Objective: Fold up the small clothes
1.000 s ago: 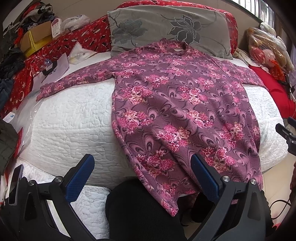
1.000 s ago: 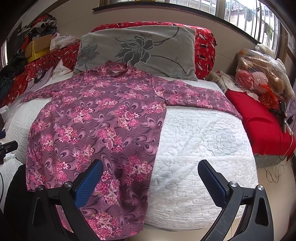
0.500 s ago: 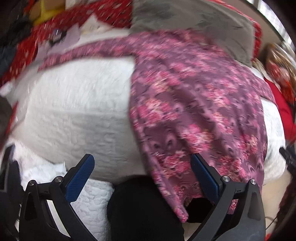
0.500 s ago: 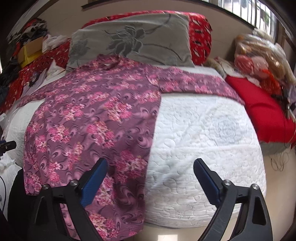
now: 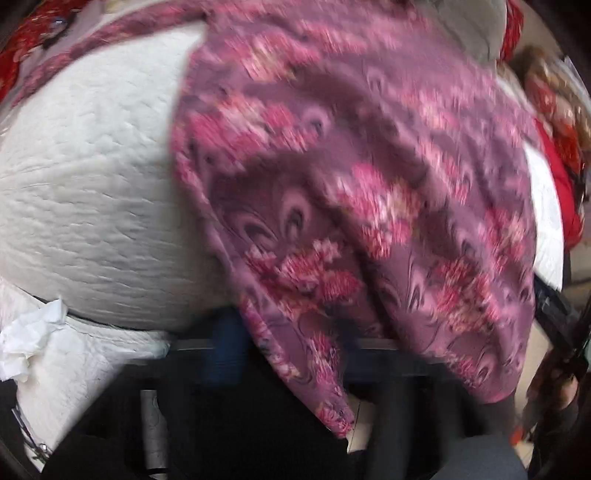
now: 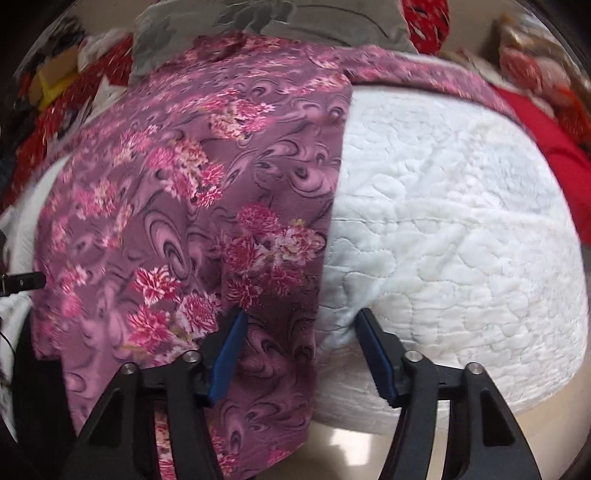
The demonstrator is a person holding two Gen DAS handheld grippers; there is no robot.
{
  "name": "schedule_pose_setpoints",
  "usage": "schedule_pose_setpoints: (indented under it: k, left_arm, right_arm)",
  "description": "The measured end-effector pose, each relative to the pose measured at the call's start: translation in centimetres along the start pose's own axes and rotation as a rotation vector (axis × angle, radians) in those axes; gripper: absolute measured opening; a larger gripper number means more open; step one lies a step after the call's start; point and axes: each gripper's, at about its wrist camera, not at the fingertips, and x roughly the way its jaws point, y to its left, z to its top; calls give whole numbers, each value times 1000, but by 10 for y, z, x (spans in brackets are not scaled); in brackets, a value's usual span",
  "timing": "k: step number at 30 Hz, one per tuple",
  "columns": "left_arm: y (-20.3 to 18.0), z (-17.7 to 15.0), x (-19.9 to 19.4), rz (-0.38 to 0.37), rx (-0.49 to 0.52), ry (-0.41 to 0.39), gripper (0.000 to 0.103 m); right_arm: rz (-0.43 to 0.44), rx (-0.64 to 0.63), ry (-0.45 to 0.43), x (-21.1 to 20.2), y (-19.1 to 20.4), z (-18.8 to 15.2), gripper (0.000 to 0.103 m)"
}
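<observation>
A purple shirt with pink flowers point(image 6: 207, 206) lies spread on a white quilted bed point(image 6: 443, 221), its hem hanging over the near edge. My right gripper point(image 6: 299, 350) is open, its jaws straddling the shirt's right hem edge, left fingertip point(image 6: 231, 347) on the cloth, right fingertip point(image 6: 373, 350) against the quilt. In the left wrist view the shirt point(image 5: 351, 184) fills the frame, blurred. The hem drapes over my left gripper; only a dark blue finger point(image 5: 225, 347) shows under the cloth, so its state is unclear.
A grey flowered pillow point(image 6: 280, 22) lies at the head of the bed. Red bedding and clutter point(image 6: 55, 99) sit at the left, a red cushion point(image 6: 546, 133) and bags at the right. A crumpled white tissue point(image 5: 29, 339) lies at the bed's near left corner.
Both grippers have moved forward and down to the shirt's hem. The right jaws have narrowed around the hem edge. The left gripper's fingers have gone under the hanging cloth.
</observation>
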Motion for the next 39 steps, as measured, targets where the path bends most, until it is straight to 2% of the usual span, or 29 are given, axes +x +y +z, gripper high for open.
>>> schedule_pose_setpoints:
  k: [1, 2, 3, 4, 7, 9, 12, 15, 18, 21, 24, 25, 26, 27, 28, 29, 30, 32, 33, 34, 35, 36, 37, 39]
  left_arm:
    - [0, -1, 2, 3, -3, 10, 3]
    - [1, -2, 0, 3, -9, 3, 3]
    - [2, -3, -2, -5, -14, -3, 3]
    - [6, -6, -8, -24, -28, -10, 3]
    - [24, -9, -31, -93, -85, -32, 3]
    - [40, -12, -53, -158, -141, -52, 3]
    - [69, -17, -88, -249, -229, -101, 2]
    - [84, -14, -105, -239, -244, -123, 2]
    - [91, -13, -91, -192, -250, -88, 3]
    - [93, -13, -68, -192, -258, -41, 3]
    - [93, -22, -59, -186, -236, -36, 4]
    - [92, -25, -60, -199, -227, -37, 6]
    - [92, -27, -59, -224, -225, -37, 13]
    - [93, -28, -58, -250, -226, -34, 29]
    - [92, -29, -57, -284, -230, -25, 39]
    - [91, -30, -54, -306, -233, -18, 52]
    - [90, -32, -52, -310, -236, -16, 53]
    - [85, -32, -45, -277, -226, -2, 52]
    - [84, -32, -41, -247, -222, 9, 49]
    - [83, -33, -38, -228, -220, 19, 41]
    - [83, -33, -35, -214, -220, 31, 20]
    - [85, -33, -32, -203, -222, 46, 6]
    - [87, -34, -32, -197, -230, 52, 6]
    - [92, -35, -40, -209, -252, 43, 5]
  right_arm:
    - [-28, -7, -8, -2, -1, -2, 35]
    - [-22, -11, -16, -5, -3, -5, 30]
    - [-5, -11, -21, -6, -5, -7, 11]
    - [52, -5, -19, -8, -9, -9, 1]
    - [124, 27, -35, -19, -17, -14, 1]
    - [187, 99, -79, -35, -29, -14, 1]
    - [253, 220, -176, -70, -58, -9, 1]
    - [271, 293, -228, -90, -82, -5, 1]
    - [242, 305, -206, -82, -92, -1, 1]
    - [243, 348, -145, -63, -95, -9, 2]
    - [249, 375, -107, -57, -104, -20, 8]
    - [246, 377, -98, -53, -108, -23, 10]
    - [247, 381, -84, -51, -109, -26, 12]
    - [247, 384, -70, -48, -110, -28, 23]
    - [247, 389, -55, -46, -110, -31, 38]
    - [245, 388, -43, -43, -109, -34, 44]
    - [241, 381, -33, -39, -107, -36, 48]
    - [245, 360, 0, -29, -99, -39, 48]
    - [255, 348, 23, -22, -93, -41, 47]
    - [260, 335, 35, -17, -90, -42, 42]
    - [260, 316, 50, -13, -85, -42, 36]
    - [250, 283, 68, -9, -78, -42, 15]
    - [259, 262, 78, -7, -74, -41, 4]
    - [290, 234, 40, -18, -68, -39, 4]
